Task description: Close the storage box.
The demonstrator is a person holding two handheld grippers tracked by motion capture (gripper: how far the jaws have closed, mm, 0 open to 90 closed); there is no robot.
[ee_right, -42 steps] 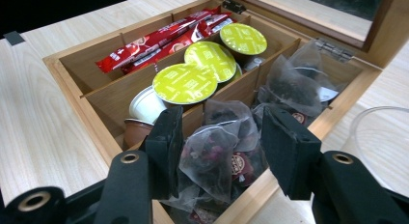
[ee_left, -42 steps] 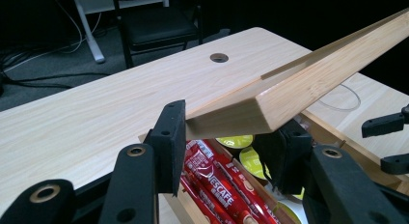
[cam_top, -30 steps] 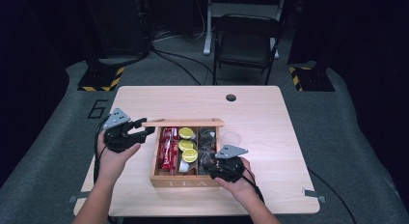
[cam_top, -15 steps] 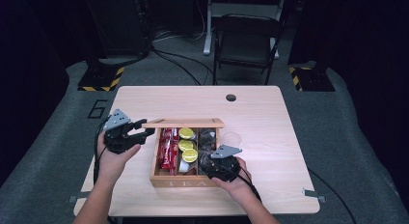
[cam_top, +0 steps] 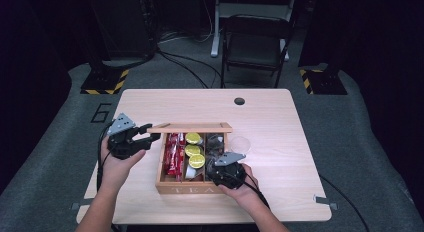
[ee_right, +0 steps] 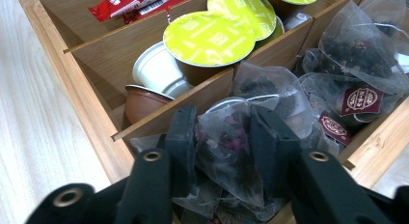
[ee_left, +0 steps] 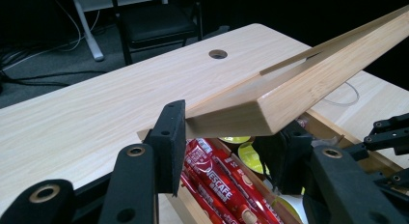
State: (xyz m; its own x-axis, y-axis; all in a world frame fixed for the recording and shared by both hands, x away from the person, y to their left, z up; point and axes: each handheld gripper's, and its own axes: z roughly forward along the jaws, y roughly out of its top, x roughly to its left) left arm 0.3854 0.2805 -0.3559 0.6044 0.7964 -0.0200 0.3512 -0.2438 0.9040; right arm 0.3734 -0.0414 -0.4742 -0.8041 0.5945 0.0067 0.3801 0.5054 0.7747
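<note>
Wooden tea box [cam_top: 165, 184] sits lower centre of the high view on the pale surface [cam_top: 280, 117], "TEA" on its front wall. I've got the lid [cam_top: 190, 127] raised along the box's far edge.

Left gripper [cam_top: 145, 138], left of the box in the high view, is pinching the lid's corner; in the left gripper view the lid [ee_left: 270, 105] runs from between the jaws up to the upper right of the frame. Jaws pressed on the wood from both sides.

Right gripper [cam_top: 219, 167] is down in the box's right compartment. In the right gripper view a clear tea bag [ee_right: 224, 147] with dark leaves sits between the jaws; they've just been closing and the pads now touch its mesh on both sides, so I read it as pinching the bag. More tea bags [ee_right: 361, 89] fill the same compartment, upper right of that frame.

Middle compartment: capsules with yellow-green foil tops [cam_top: 192, 149], one white capsule [ee_right: 156, 72] and a brown one [ee_right: 142, 101] near the front wall. Left compartment: red coffee sticks [cam_top: 172, 154].

Clear round disc [cam_top: 240, 143] lies on the surface just right of the box. Round hole [cam_top: 239, 101] in the surface further up.
</note>
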